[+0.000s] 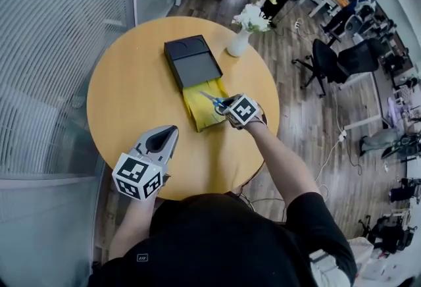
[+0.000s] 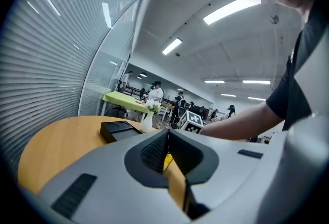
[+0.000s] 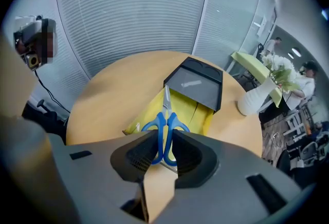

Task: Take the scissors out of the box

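- Gripping the scissors (image 3: 165, 114) by their blue handle loops: right gripper (image 3: 163, 138) clamped on them, pads pressing in from both sides, closed blades pointing away toward the black box (image 3: 198, 84).
- Holding the scissors over the yellow inner tray (image 3: 191, 111) that sticks out of the box's near end; not managing to tell from these views whether the blade tips are quite clear of it.
- Resting the left gripper (image 2: 167, 133) empty, jaws together on nothing, near the front edge of the round table (image 1: 131, 95), well apart from box and tray.
- Judging the step in hand as the lift-out: aiming for a straight rise first and going sideways only once the tips are plainly above the tray's rim, so avoiding dragging the tray or tugging the box along.
- Minding the hold: clamping on the loops rather than near the pivot, so expecting the blades to droop or swing; squeezing evenly and avoiding any quick roll of the wrist.
- Watching the blade tips, not the handles, when judging clearance.
- Steering away from the white vase of flowers (image 1: 238, 42) just beyond the box; choosing bare table on the near side of the tray for the set-down.
- Having the left gripper ready to pin the box if it starts coming up with the scissors.
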Available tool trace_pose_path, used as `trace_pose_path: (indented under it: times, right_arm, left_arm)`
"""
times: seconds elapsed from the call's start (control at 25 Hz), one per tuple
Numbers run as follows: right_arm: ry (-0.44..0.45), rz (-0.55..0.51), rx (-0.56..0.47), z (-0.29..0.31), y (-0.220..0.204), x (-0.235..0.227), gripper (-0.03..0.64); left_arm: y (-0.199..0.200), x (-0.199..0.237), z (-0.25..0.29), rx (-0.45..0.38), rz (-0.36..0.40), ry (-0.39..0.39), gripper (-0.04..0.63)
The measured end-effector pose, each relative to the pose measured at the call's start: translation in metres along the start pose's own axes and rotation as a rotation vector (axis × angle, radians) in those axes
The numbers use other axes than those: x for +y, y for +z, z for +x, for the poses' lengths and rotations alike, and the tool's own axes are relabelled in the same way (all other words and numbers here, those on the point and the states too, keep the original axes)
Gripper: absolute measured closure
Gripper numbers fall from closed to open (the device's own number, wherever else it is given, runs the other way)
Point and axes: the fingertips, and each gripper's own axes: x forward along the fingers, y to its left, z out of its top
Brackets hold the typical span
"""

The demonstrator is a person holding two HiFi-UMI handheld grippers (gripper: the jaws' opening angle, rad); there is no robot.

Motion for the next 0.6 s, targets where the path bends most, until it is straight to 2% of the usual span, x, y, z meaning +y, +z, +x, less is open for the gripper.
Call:
trace_pose_path:
  times: [0.12,0.32,0.48,0.6]
  right_arm:
    - [0.026,0.061,-0.072,-0.02,0.001,-0.005,0.518]
    - [0.139,0.185,-0.317,-0.06,0.013,-0.012,0.518]
    - [0.172,0.224,-0.465,-0.11,0.013,-0.014,0.517]
    - [0.193,0.241,-0.572,-0.146,0.012,-0.016,0.518]
  left_arm:
    - [0.008,-0.01,0.002,-0.02,-0.034,-0.018,0.581]
    - [0.02,-0.027,0.015,-0.017,0.005,0.003,0.581]
    - [0.037,-0.042,0.028,-0.046,0.01,0.034,0.581]
    - [0.047,-0.054,0.043,-0.041,0.044,0.049,0.58]
